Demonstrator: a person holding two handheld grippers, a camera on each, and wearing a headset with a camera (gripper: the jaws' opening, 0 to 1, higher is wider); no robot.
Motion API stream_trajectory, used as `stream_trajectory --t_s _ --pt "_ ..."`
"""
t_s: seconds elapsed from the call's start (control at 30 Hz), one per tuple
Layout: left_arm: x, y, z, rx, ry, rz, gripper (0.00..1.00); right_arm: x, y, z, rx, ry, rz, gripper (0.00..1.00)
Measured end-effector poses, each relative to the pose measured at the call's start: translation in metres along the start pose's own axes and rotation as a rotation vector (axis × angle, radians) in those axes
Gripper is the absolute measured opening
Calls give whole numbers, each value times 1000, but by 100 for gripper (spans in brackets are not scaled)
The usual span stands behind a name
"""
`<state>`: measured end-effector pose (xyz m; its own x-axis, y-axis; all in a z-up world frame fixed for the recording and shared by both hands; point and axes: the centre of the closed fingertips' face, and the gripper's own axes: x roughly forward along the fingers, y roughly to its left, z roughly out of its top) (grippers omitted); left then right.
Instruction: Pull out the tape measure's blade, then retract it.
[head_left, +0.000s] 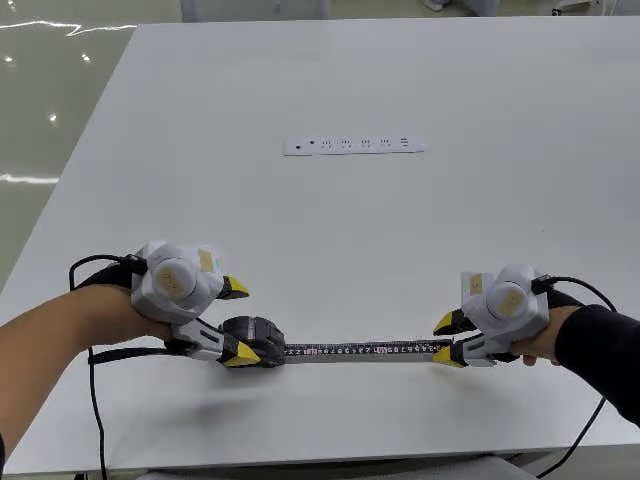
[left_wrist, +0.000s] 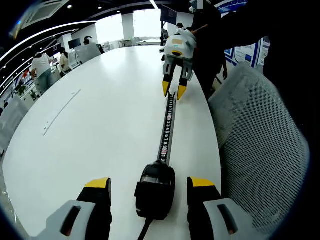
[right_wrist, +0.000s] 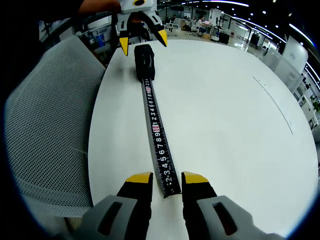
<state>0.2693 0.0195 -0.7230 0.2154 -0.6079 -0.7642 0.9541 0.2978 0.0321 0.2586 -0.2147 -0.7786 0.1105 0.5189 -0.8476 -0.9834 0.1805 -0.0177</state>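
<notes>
Tape measure (head_left: 253, 340) lies at the near edge of the surface (head_left: 400, 230), about 7 o'clock in the head view. Its blade (head_left: 365, 349) is drawn out flat toward 3 o'clock, numbers up, straight and untwisted.

Pull-out looks done; retraction judged next. To do it well:
- close on the tape measure body first so it cannot skid
- keep the blade in line with the mouth
- walk the free end back at an easy pace and don't let it whip
- a lock may be on, since the blade lies out with nothing clamping the body

Left tongs (head_left: 238, 321): wide apart. In the left gripper view they straddle the tape measure body with a gap on either side; nothing held.

Right tongs (head_left: 442, 338): apart by a narrow gap. In the right gripper view the blade's free end lies between the tips, close against one jaw; no firm pinch seen.

Power strip (head_left: 354, 145) sits well apart at 12 o'clock
</notes>
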Motion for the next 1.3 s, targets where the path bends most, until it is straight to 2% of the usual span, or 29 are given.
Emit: stream_trajectory --t_s 0.03,0.1,0.3,0.4,0.43,0.5,0.63,0.77,0.97,1.03,1.13,1.17,1.23,1.3 --pt "-2 1 0 -19 -7 6 58 -2 2 2 14 -17 6 19" --pt "-3 1 -1 -19 -12 10 59 -5 2 2 24 -22 -2 21" --pt "-6 0 -12 -56 3 30 63 -14 2 3 61 -58 -42 27" --pt "-9 -2 -17 -117 -9 37 71 -19 1 5 114 -106 -77 29" --pt "-9 -3 -18 -162 -25 45 76 -22 1 4 136 -122 -94 30" --pt "-11 -2 -24 -179 -41 76 84 -25 0 3 174 -154 -126 30" --pt "-13 -1 -33 -230 -54 114 91 -30 6 -1 220 -182 -141 32" --pt "-17 1 -32 -261 -82 167 100 -34 11 -6 232 -184 -154 36" --pt "-26 4 -40 -345 -120 212 100 -47 15 -8 263 -214 -193 42" --pt "-30 8 -44 -365 -138 258 100 -50 15 -11 282 -227 -206 45" --pt "-36 6 -50 -430 -156 278 100 -55 16 -16 311 -240 -233 48" --pt "-38 9 -55 -443 -158 293 99 -59 16 -17 324 -252 -252 50" --pt "-42 9 -58 -452 -157 315 98 -62 15 -23 342 -257 -274 54" --pt "-45 10 -58 -463 -177 341 98 -64 16 -27 354 -258 -290 57"
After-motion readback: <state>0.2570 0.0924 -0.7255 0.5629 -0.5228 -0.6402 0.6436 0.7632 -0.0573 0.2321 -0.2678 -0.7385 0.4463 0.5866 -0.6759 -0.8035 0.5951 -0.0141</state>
